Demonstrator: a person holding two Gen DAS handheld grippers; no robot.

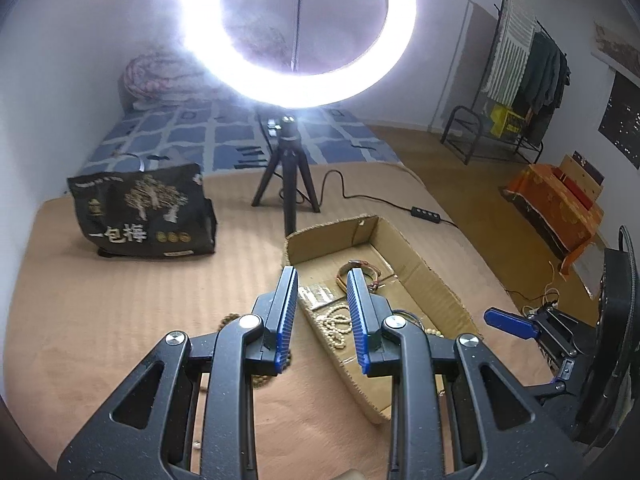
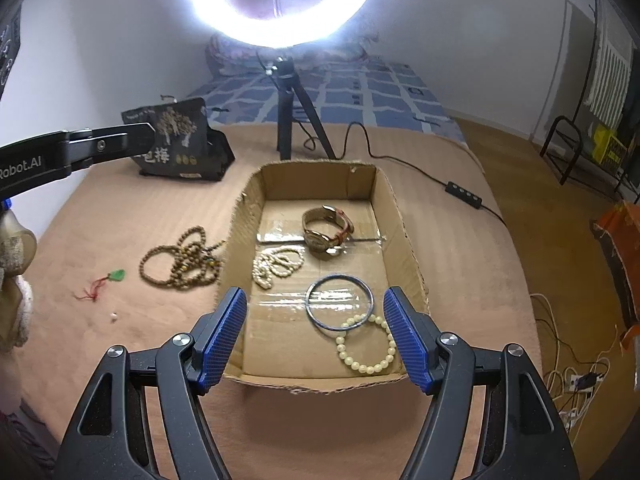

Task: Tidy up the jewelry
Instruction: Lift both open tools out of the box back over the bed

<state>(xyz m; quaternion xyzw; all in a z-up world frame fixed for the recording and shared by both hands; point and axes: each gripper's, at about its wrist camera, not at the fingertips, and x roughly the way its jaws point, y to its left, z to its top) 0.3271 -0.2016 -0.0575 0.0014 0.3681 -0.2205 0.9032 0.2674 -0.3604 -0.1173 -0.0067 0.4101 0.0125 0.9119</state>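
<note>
Ahead of my right gripper, the open cardboard box holds a watch on its side, a white bead strand heaped left of it, a dark bangle lying flat, and a pale bead bracelet overlapping its near edge. Left of the box lie brown bead strands and a green pendant on red cord.

A lit ring light on its tripod stands behind a black bag.

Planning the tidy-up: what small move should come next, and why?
Probably take the left gripper, jaws apart and empty, to the brown beads. They lie on the blanket beside the cardboard box, which already holds the watch.
</note>
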